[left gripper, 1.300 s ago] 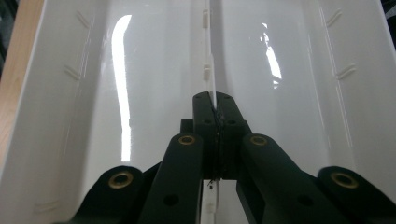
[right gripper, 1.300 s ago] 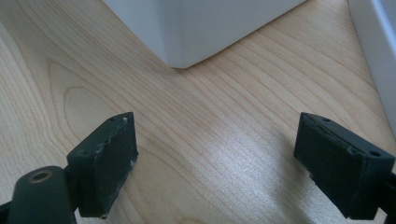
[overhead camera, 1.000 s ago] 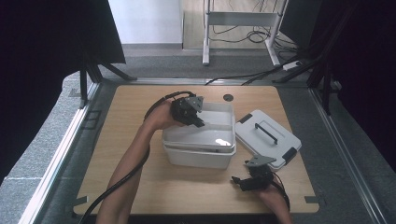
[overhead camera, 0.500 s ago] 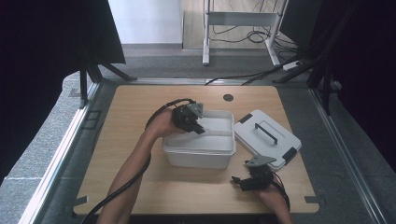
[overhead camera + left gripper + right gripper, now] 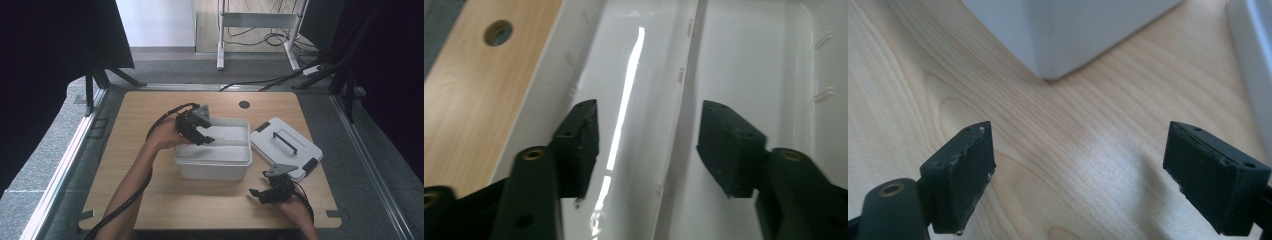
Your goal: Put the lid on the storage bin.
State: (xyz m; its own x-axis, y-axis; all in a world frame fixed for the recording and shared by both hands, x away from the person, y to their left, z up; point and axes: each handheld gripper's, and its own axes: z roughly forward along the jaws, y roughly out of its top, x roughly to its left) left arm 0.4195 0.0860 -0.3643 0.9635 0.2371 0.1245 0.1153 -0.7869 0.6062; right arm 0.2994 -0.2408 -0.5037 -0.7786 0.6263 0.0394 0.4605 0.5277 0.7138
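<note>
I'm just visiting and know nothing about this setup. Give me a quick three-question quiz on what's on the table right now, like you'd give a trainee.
1. True or false: the lid is clipped onto the white box.
2. Which gripper is over the box: the left gripper or the right gripper?
3. Multiple choice: the jaws of the left gripper, seen in its own view, hold A) the lid's handle, B) nothing, C) a cable.

Key:
1. False. The lid lies on the table to the right of the box, handle up.
2. The left gripper; the right one is over bare wood near the table's front edge.
3. B. They have just been opening, with nothing between them, above the divider inside the box.
</note>
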